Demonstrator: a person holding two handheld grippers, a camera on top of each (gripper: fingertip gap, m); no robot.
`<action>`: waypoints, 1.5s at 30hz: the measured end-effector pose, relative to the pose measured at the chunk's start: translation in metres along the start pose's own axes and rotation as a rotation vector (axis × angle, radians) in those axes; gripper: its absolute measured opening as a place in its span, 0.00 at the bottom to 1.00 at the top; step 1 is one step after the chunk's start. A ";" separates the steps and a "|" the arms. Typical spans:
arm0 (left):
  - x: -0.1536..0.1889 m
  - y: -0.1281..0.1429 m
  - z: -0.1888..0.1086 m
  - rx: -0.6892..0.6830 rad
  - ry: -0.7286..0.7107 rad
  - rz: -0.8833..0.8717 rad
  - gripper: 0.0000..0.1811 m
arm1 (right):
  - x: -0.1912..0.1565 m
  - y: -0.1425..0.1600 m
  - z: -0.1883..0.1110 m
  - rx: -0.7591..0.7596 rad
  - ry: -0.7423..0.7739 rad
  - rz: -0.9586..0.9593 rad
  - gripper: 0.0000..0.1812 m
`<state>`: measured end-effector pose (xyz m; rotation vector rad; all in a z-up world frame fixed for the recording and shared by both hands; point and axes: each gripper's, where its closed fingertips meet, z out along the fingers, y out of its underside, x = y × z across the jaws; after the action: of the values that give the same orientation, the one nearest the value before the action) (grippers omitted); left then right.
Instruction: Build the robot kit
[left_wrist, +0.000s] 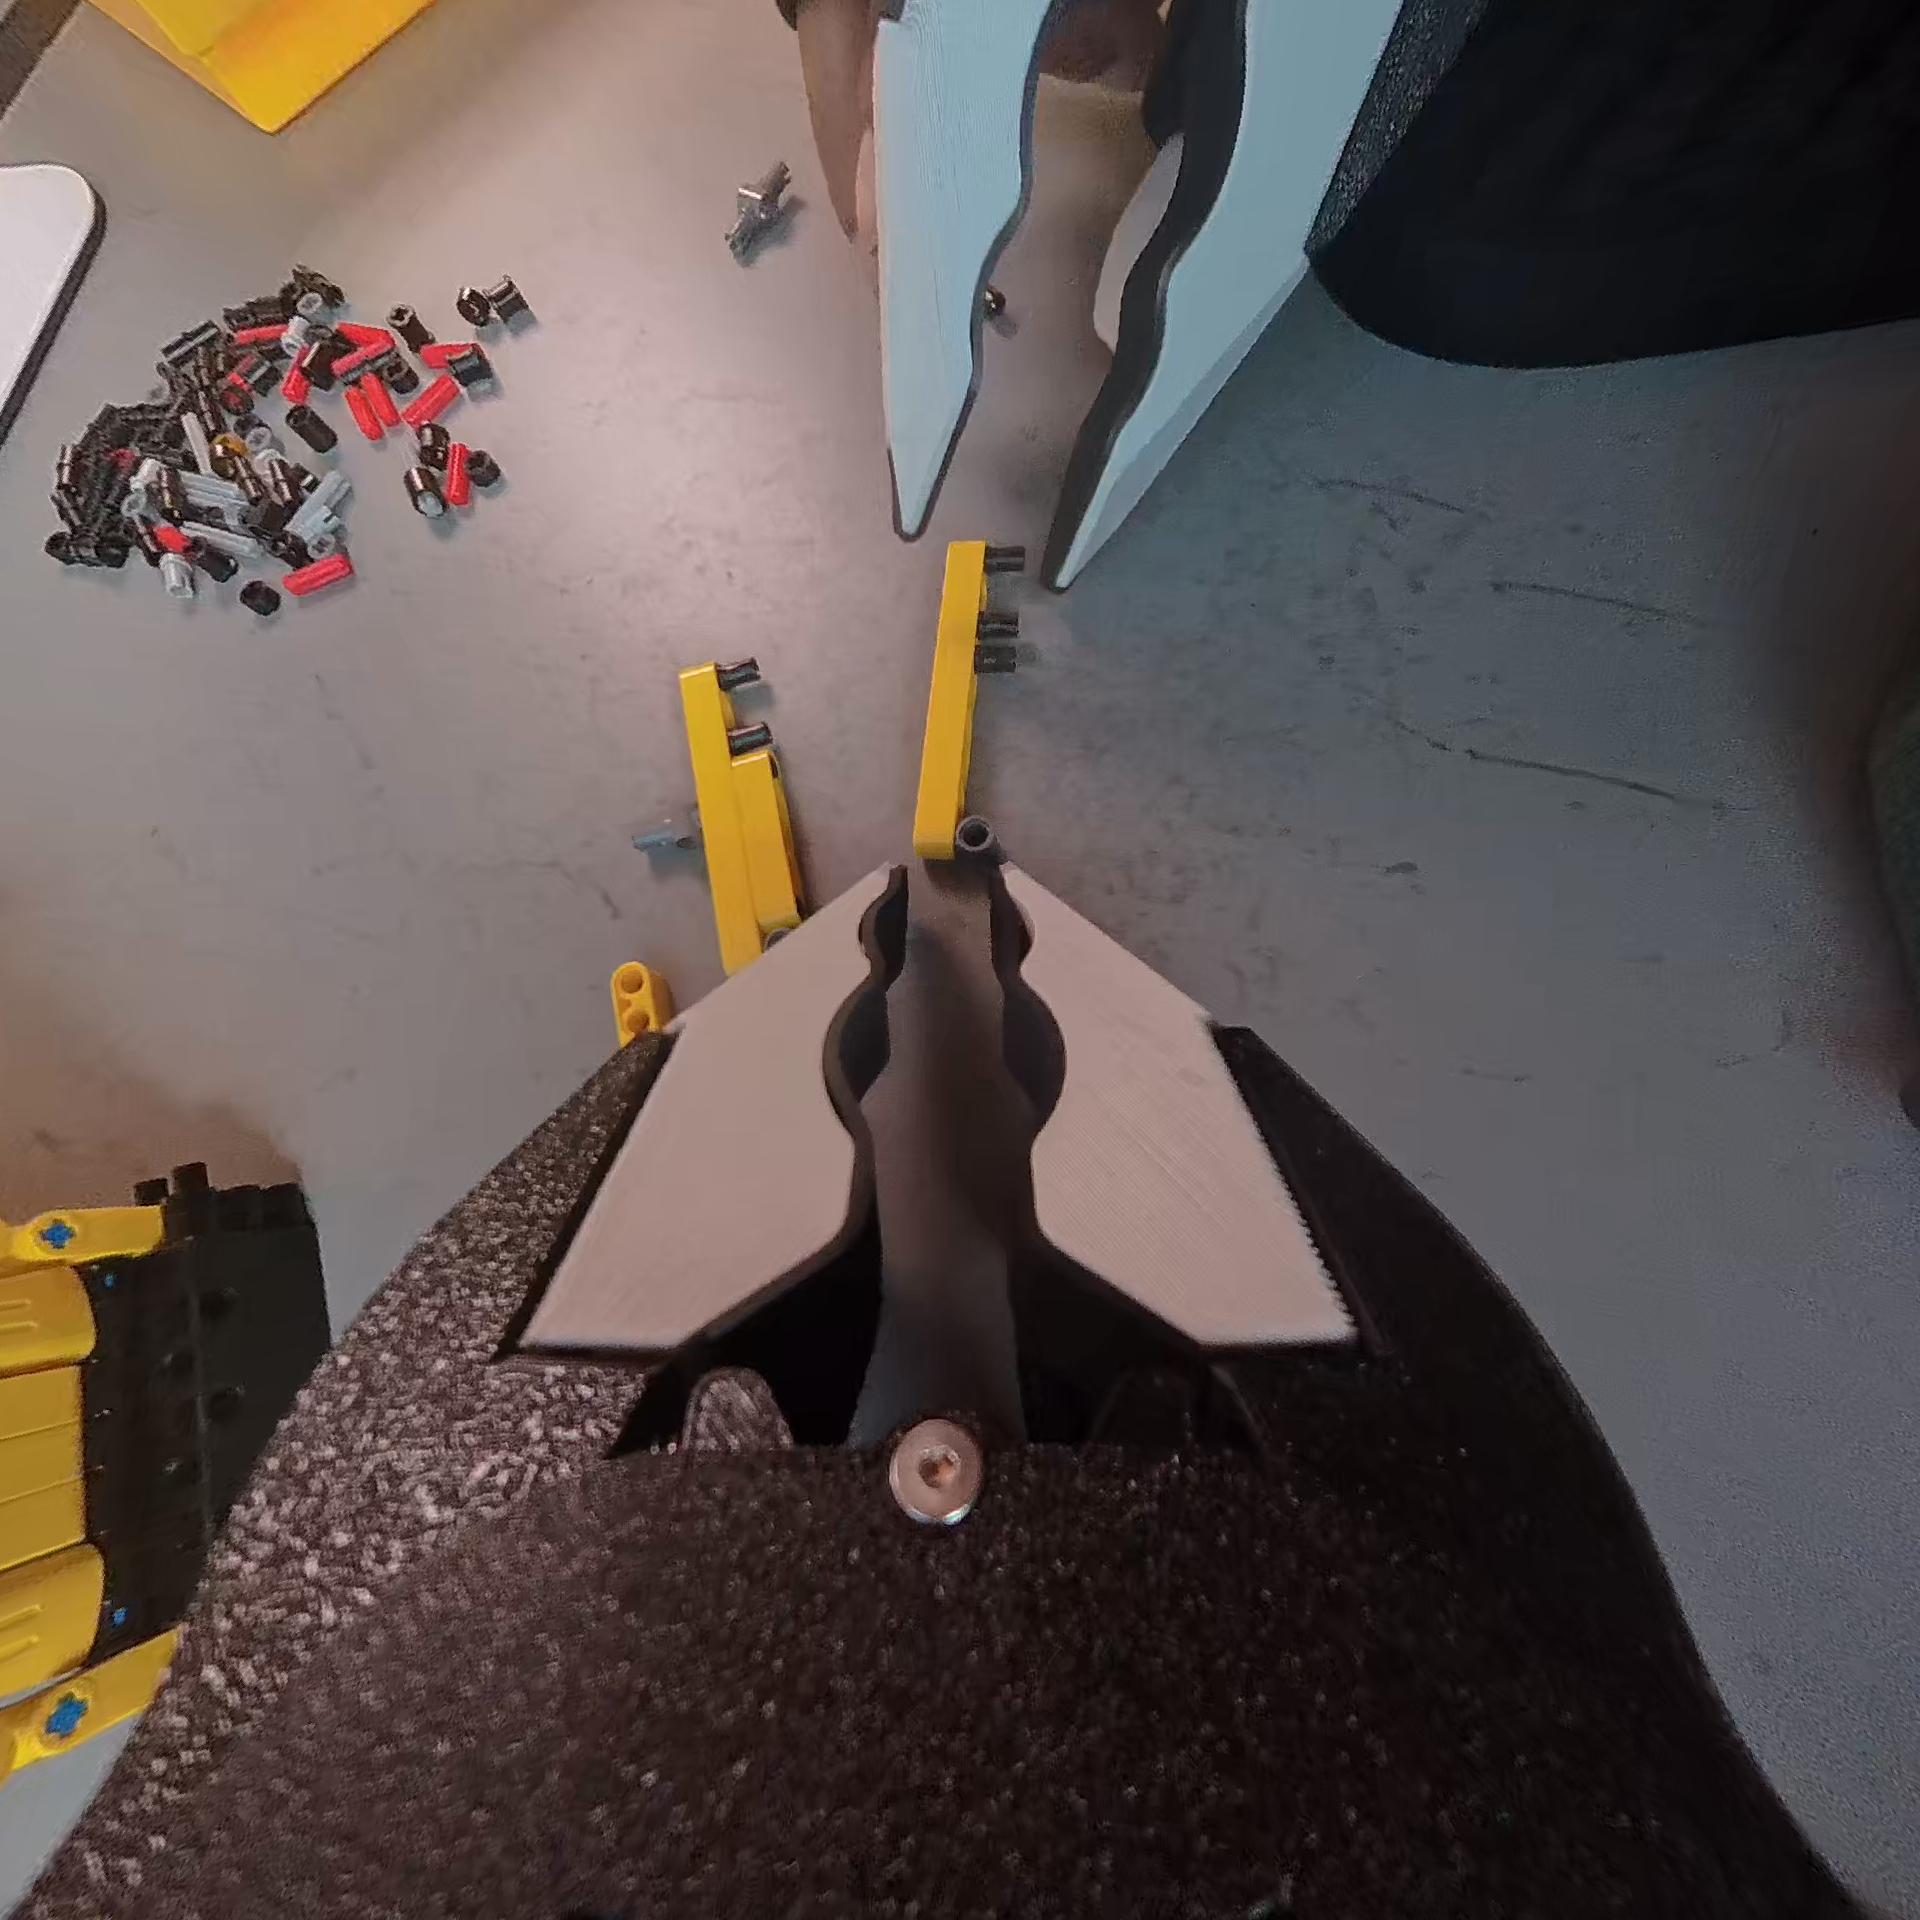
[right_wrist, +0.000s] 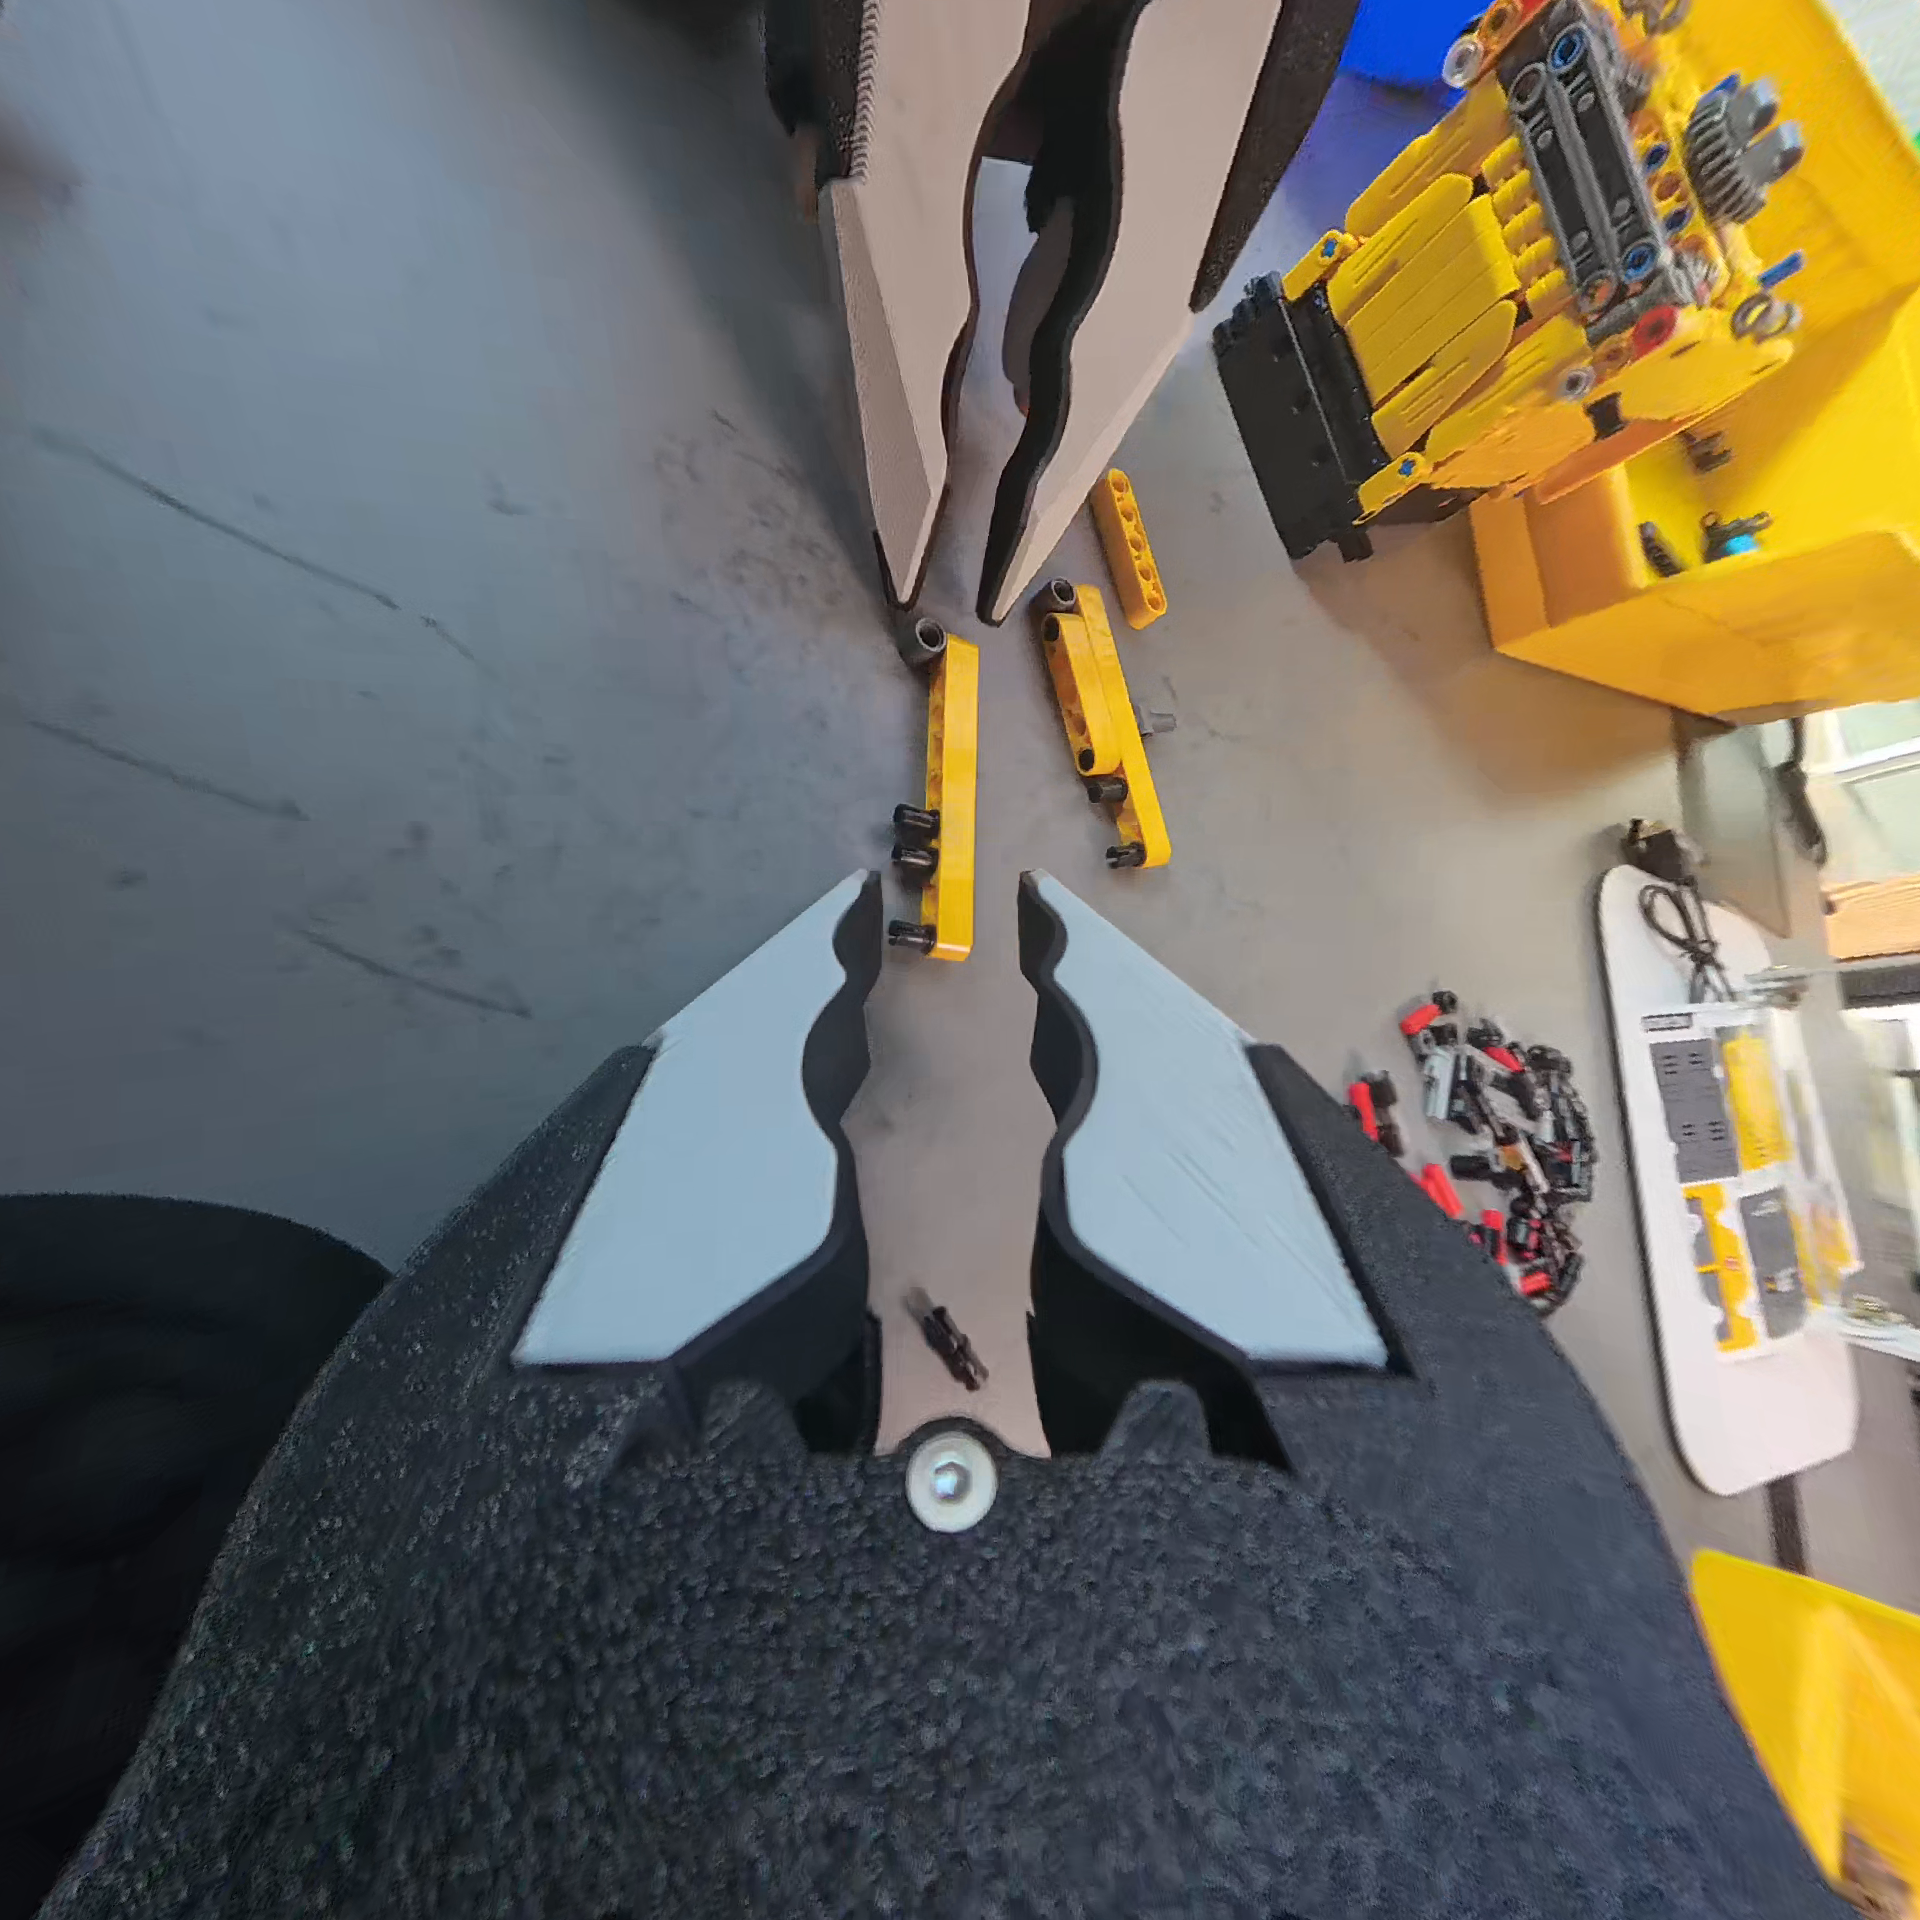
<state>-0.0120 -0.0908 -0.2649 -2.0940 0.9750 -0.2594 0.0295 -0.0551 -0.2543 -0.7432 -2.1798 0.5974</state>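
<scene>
A long yellow beam with three black pins on one side lies on the grey table, with a dark grey connector at one end. My left gripper is open with a narrow gap, its tips just short of that connector end. My right gripper is open at the opposite end; the beam reaches between its tips, nearer the left finger, and I cannot tell whether they touch. Each gripper shows in the other's view, the right one and the left one. Both are empty.
A second yellow beam assembly and a short yellow beam lie beside it. A pile of small black, red and grey parts, a yellow-black model, a yellow tray, a white board with a sheet and a loose black pin are around. Across from one pair of fingers to the other is roughly 7 cm.
</scene>
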 end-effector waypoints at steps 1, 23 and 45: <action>-0.001 -0.001 -0.002 0.010 -0.001 -0.007 0.08 | 0.000 0.000 -0.002 0.012 -0.019 0.045 0.15; 0.008 -0.006 0.008 -0.017 0.127 -0.120 0.09 | 0.000 0.002 0.007 -0.044 -0.280 0.618 0.03; 0.017 -0.022 -0.014 0.084 0.405 -0.515 0.16 | -0.012 -0.013 0.010 -0.060 -0.590 0.497 0.02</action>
<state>0.0047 -0.1026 -0.2415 -2.2281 0.6076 -0.9983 0.0245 -0.0748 -0.2585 -1.2863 -2.5541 1.1211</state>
